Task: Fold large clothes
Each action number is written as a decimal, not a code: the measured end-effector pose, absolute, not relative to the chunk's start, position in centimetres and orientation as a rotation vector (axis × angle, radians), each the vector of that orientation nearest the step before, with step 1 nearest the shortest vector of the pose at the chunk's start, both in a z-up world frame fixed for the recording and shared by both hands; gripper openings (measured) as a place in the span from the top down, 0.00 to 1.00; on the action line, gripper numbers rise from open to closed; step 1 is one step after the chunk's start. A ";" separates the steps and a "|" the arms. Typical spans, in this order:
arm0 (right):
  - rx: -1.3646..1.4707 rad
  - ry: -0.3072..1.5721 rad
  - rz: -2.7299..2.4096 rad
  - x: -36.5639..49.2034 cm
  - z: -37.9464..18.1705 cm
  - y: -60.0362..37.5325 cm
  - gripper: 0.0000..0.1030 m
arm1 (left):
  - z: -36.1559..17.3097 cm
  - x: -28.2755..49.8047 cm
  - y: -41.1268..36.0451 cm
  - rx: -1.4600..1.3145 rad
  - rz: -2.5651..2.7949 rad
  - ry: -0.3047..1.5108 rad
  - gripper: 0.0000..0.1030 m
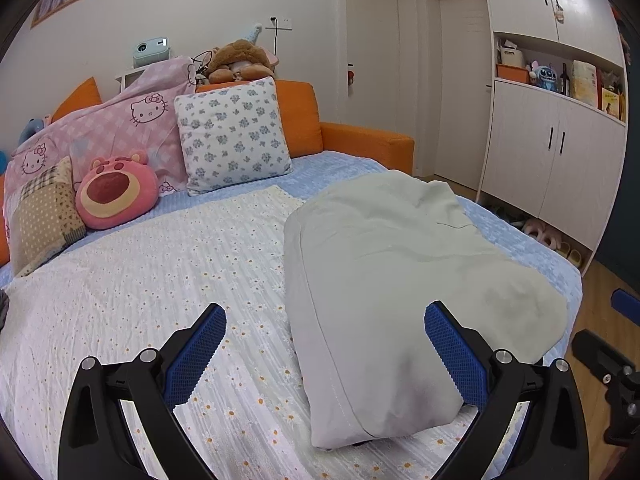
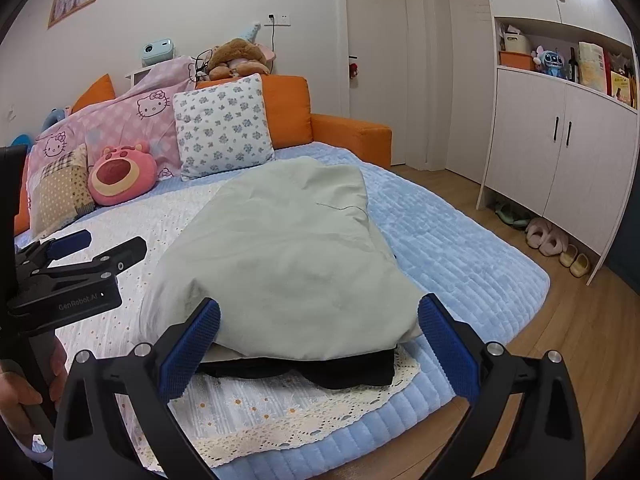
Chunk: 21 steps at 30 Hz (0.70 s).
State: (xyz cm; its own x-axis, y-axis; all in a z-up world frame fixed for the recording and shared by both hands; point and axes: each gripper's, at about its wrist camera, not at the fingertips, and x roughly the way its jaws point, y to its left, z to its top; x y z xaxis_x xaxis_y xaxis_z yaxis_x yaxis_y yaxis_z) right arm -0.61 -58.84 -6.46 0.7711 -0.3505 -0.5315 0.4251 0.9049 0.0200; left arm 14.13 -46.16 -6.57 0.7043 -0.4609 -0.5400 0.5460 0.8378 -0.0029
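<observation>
A pale grey-green garment [image 1: 400, 288] lies folded in a long bundle on the daisy-print sheet [image 1: 160, 300] of the bed. In the right wrist view the garment [image 2: 288, 264] lies on top of a black garment [image 2: 352, 372] that shows under its near edge. My left gripper [image 1: 325, 344] is open and empty, just above the bundle's near left end. My right gripper [image 2: 319, 340] is open and empty, at the bundle's near edge. The left gripper also shows in the right wrist view [image 2: 96, 248] at the left, held by a hand.
Pillows and a pink bear cushion [image 1: 116, 192] lie at the head of the bed. An orange headboard [image 1: 360, 140] stands behind. A white cabinet [image 2: 560, 152] with slippers [image 2: 548, 240] under it stands at the right. Wooden floor [image 2: 560, 320] borders the bed's right edge.
</observation>
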 end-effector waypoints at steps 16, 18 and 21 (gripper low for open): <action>0.133 0.547 -0.425 0.3 -7.0 -59.0 0.05 | -7.1 14.3 -46.1 0.170 -0.569 0.551 0.02; 0.130 0.551 -0.425 0.3 -7.1 -59.0 0.05 | -7.1 14.3 -46.2 0.167 -0.573 0.556 0.02; 0.127 0.554 -0.425 0.3 -7.2 -58.9 0.05 | -7.1 14.2 -46.3 0.174 -0.577 0.553 0.02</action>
State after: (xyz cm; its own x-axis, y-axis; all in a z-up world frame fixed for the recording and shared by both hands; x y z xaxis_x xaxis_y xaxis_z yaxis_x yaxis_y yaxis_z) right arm 0.33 -58.89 -7.19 0.7664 -0.3569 -0.5340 0.4241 0.9056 0.0033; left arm 14.15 -46.32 -7.14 0.6980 -0.4696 -0.5407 0.5605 0.8282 0.0043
